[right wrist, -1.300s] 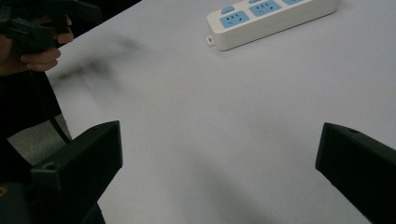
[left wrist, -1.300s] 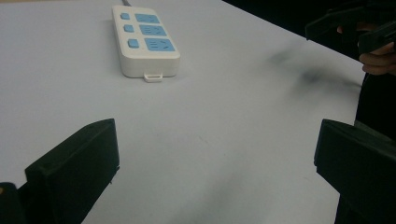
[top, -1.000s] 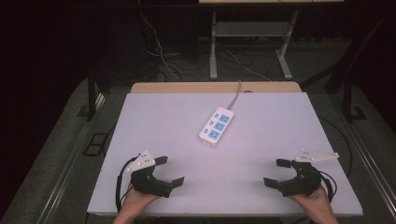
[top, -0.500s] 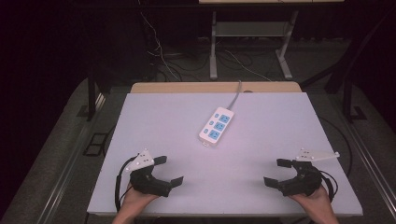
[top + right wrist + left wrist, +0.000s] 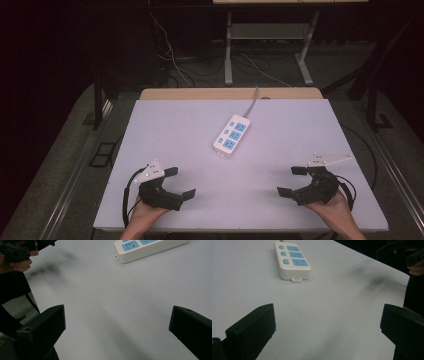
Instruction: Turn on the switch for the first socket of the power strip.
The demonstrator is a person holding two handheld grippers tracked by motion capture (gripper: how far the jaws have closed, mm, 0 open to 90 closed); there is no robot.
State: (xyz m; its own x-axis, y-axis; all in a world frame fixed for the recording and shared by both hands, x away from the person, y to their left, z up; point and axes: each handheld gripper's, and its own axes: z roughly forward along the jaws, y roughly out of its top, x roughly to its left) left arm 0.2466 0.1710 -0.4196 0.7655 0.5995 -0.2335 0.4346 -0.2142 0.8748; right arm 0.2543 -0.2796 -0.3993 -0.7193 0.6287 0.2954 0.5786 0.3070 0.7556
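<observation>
A white power strip (image 5: 231, 135) with blue sockets lies near the middle of the pale table (image 5: 190, 130), its cord running off the far edge. The same power strip (image 5: 291, 260) sits ahead of my left jaws and, as the power strip (image 5: 150, 247), at the top of the right gripper view. My left gripper (image 5: 179, 182) rests near the front left of the table, open with nothing between its jaws. My right gripper (image 5: 293, 180) rests near the front right, open and empty too. Both point inward toward the strip.
A wooden strip (image 5: 200, 93) borders the table's far edge. Beyond it stand a metal table frame (image 5: 265, 45) and loose cables (image 5: 175, 60) on the dark floor. A rail (image 5: 75, 185) runs along the table's left side.
</observation>
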